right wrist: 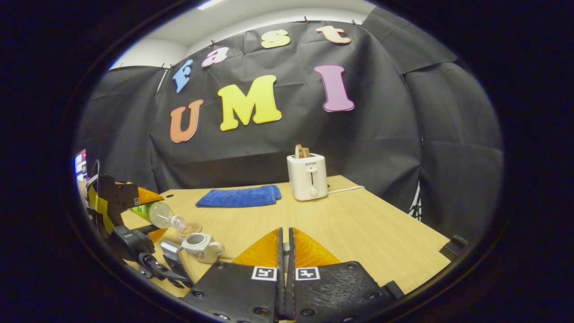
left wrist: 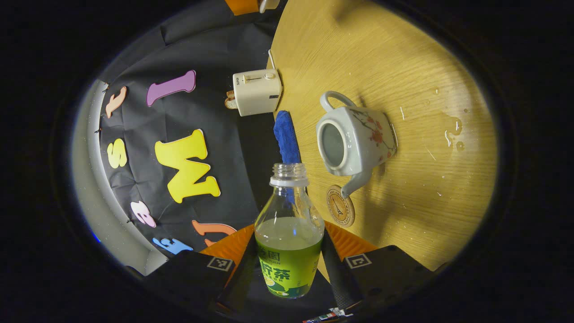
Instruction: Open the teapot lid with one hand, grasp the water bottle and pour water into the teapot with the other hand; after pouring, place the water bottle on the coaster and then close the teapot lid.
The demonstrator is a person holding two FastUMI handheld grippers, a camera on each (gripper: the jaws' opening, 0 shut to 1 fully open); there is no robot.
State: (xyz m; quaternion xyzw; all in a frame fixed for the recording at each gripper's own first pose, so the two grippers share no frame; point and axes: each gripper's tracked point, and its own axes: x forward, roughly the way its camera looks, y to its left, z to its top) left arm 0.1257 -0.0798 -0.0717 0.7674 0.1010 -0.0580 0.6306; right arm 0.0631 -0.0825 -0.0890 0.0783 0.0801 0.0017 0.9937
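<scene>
tilted water bottle (left wrist: pixel 289 233) over open teapot (left wrist: pixel 354 141), table edge near.

I am working in a recording booth dressed up as a kitchen corner, not a real home. Black cloth (right wrist: pixel 381 134) is pinned up as walls all round, with a plain white ceiling (right wrist: pixel 251 20) above it. Ahead of my right claw (right wrist: pixel 285 251) a bare wooden counter (right wrist: pixel 358 224) carries household props: a white toaster (right wrist: pixel 307 176) with its cord (right wrist: pixel 347 189), and a folded blue towel (right wrist: pixel 240 196) to its left.
</scene>
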